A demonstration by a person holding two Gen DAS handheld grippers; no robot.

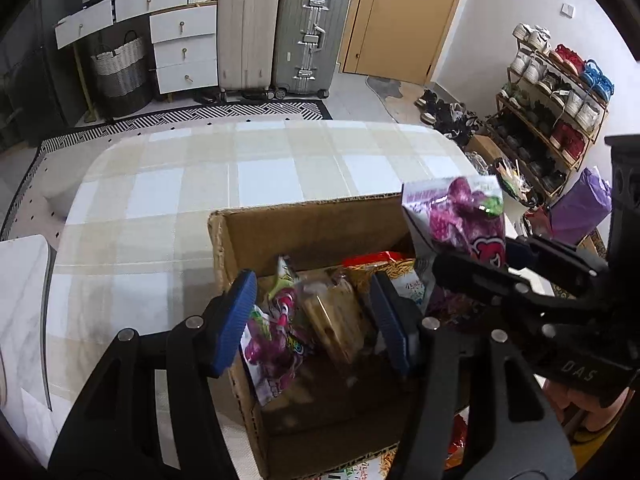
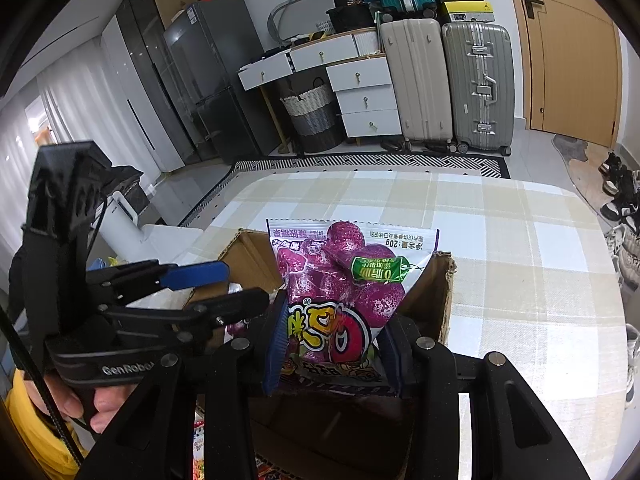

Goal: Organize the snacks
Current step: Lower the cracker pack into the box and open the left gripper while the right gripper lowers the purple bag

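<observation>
Right gripper (image 2: 334, 344): blue pads clamped on the lower edge of a purple gummy packet (image 2: 344, 280), which stands upright above the cardboard box (image 2: 442, 300). Left gripper (image 1: 316, 324): fingers partly spread over the box interior, gripping nothing (a clear-wrapped biscuit pack (image 1: 336, 320) lies between and below them).

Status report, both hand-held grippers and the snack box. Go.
Right hand-held gripper shut on purple gummy bag, over cardboard box. Left hand-held gripper open over box, nothing held. Way clear.
</observation>
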